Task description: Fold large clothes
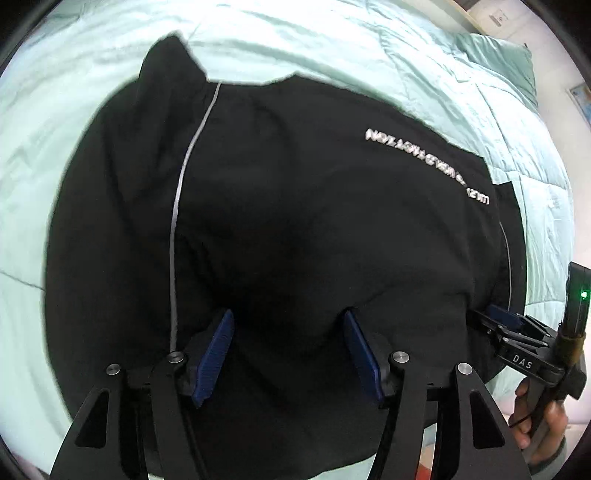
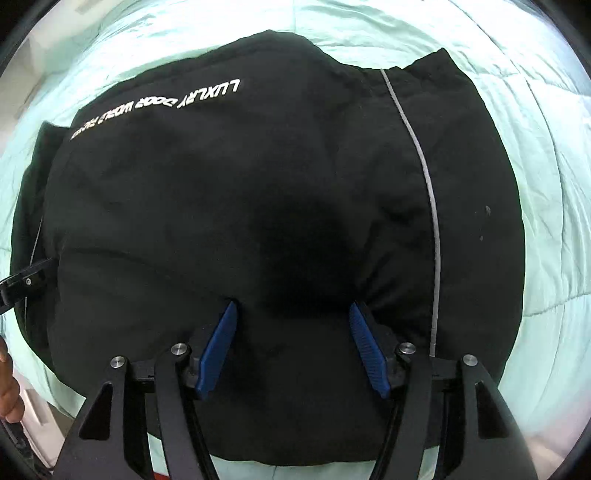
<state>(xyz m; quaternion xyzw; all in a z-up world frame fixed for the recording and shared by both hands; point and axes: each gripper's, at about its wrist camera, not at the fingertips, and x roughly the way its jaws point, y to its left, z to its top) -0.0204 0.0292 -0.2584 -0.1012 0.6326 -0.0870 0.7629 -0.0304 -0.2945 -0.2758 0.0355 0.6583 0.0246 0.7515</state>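
The black jacket [image 1: 295,221] lies on the mint-green quilt [image 1: 74,110] already folded into a compact bundle, both the left gripper [image 1: 288,350] and right gripper [image 2: 291,347] hovering wide-jawed, holding nothing, suggesting little remains.

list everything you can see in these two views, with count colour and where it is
jacket: one, black with white lettering and thin grey piping, lying folded on the bed under both tools
quilt: one, pale mint green, covering the bed beneath the jacket
pillow: one, darker green, far right corner of the bed in the left wrist view
wall switch: one, white, on the wall past the pillow
left tool: one, black with blue pads, jaws open, over the jacket's near edge
right tool: one, black with blue pads, jaws open, over the jacket's near edge
right hand: one, holding the right tool's handle
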